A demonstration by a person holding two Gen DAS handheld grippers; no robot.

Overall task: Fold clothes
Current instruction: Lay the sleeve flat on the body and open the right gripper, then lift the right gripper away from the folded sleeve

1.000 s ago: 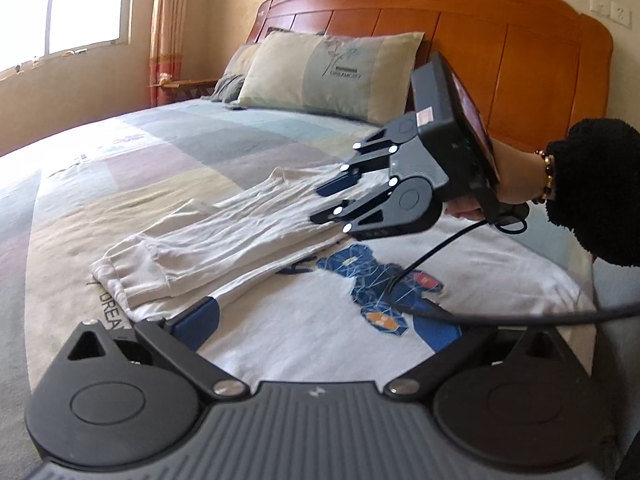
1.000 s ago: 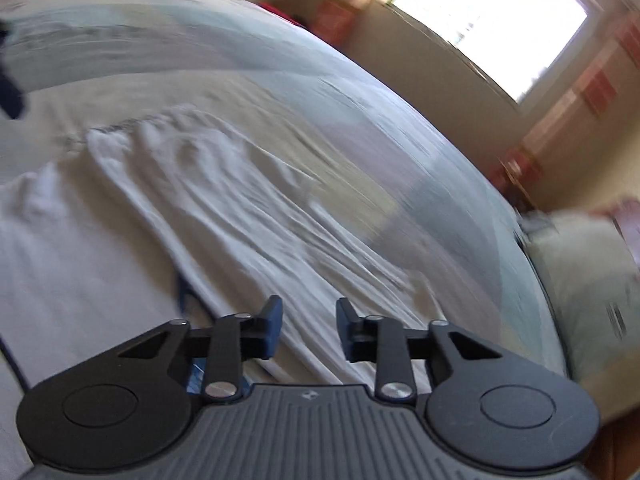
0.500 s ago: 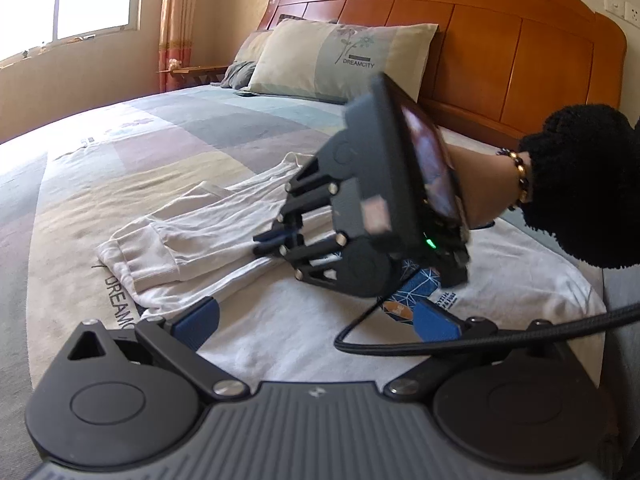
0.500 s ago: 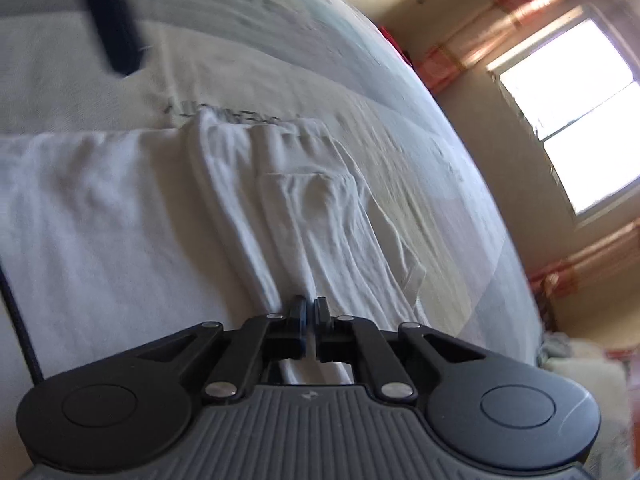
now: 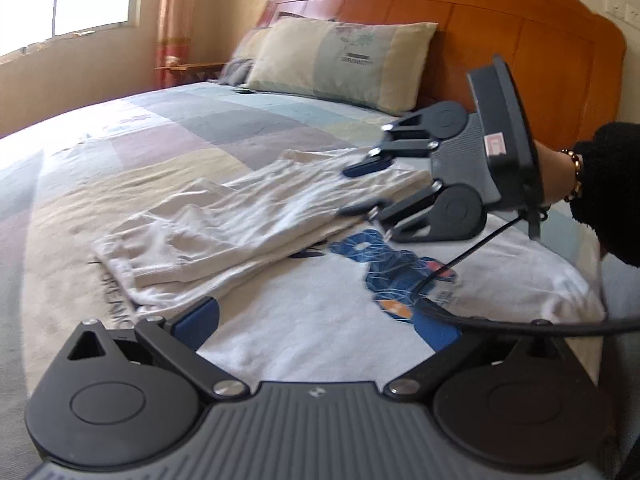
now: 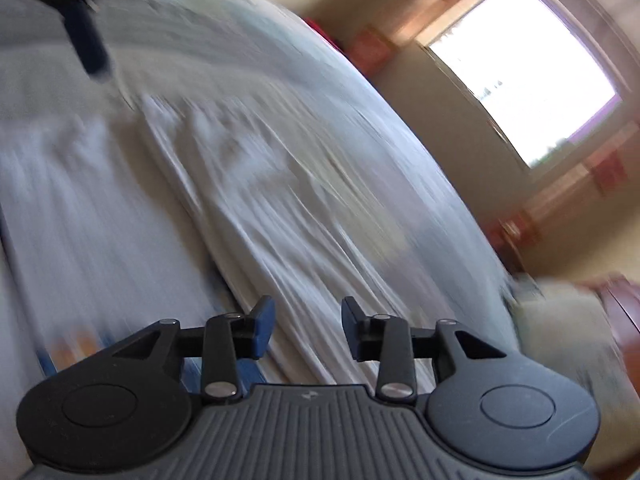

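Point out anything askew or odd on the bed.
Nothing damaged or spilled. The shirt has its left side folded over, rumpled, with edges not square. The right gripper is open above that fold; its cable trails across the print.

A white T-shirt [image 5: 328, 320] with a blue print lies flat on the bed, one side folded inward.

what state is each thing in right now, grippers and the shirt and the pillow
right gripper: open, empty, over the folded side
left gripper: open, empty, low over the shirt
white shirt: flat on the bed, one side folded in
pillow: leaning against the headboard
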